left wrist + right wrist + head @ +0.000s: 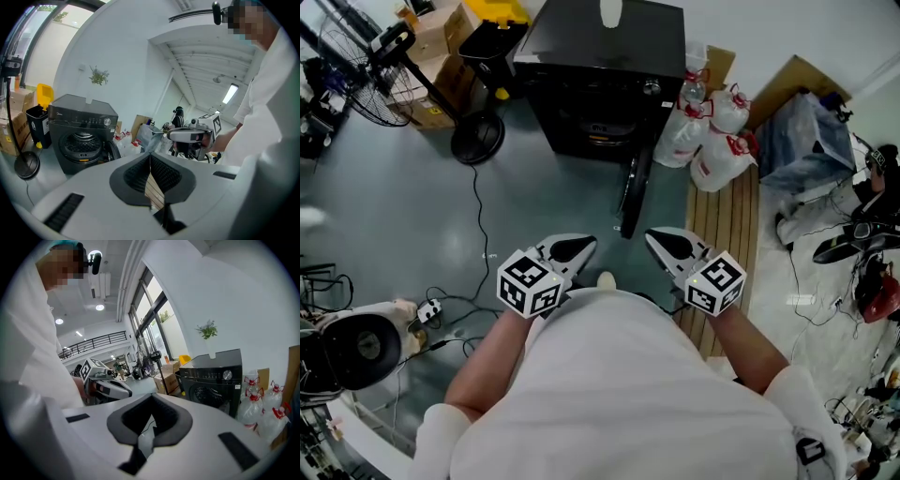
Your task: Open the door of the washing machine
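One boxy matte-black washing machine (600, 75) stands far centre, its round door (635, 192) open rightward beside three white plastic bags (717, 159), while near, the left gripper (581, 247) and right gripper (661, 242) keep ribbed jaws together, empty.

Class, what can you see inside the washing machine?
The washing machine has its door open, showing a metal drum; its bottom is hidden by the rim, so laundry cannot be ruled out.

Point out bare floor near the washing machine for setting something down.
Bare grey floor lies between the washing machine, its open door and the cable; more lies left of the cable. Crowded: white containers right of the machine, fan base and boxes left.
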`<state>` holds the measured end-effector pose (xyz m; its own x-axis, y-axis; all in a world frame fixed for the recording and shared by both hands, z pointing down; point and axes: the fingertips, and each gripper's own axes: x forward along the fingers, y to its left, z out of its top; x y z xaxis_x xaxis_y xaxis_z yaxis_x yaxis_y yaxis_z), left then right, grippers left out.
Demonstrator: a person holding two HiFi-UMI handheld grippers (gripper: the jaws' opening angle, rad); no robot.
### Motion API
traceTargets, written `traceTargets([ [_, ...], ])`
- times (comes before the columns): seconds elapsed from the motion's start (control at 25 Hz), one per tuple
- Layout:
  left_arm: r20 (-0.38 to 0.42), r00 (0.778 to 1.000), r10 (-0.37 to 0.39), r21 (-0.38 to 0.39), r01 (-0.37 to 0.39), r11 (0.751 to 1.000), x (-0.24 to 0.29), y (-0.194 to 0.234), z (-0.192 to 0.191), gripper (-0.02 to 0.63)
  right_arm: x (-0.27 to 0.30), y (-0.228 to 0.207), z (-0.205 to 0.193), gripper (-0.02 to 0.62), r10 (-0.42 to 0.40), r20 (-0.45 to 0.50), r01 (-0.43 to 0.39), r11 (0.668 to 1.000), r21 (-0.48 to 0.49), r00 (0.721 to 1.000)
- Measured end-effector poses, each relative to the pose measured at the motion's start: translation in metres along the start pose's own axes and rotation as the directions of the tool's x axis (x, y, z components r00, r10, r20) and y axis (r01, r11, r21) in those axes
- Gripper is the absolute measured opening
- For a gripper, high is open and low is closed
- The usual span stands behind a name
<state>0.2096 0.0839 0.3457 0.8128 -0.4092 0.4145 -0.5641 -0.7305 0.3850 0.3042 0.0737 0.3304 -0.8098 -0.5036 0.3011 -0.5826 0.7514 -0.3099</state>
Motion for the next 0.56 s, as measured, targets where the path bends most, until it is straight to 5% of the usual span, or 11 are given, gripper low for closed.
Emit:
traceTargets([
  [0.56,-0.004,1.0,0.023,-0.004,-0.023,1.0,0.0055,0.0047,0.0027,0.017,0.0028,-0.0091,0.0005,0.006,0.004,0.01,-0.004,1.0,-0.006,1.0],
])
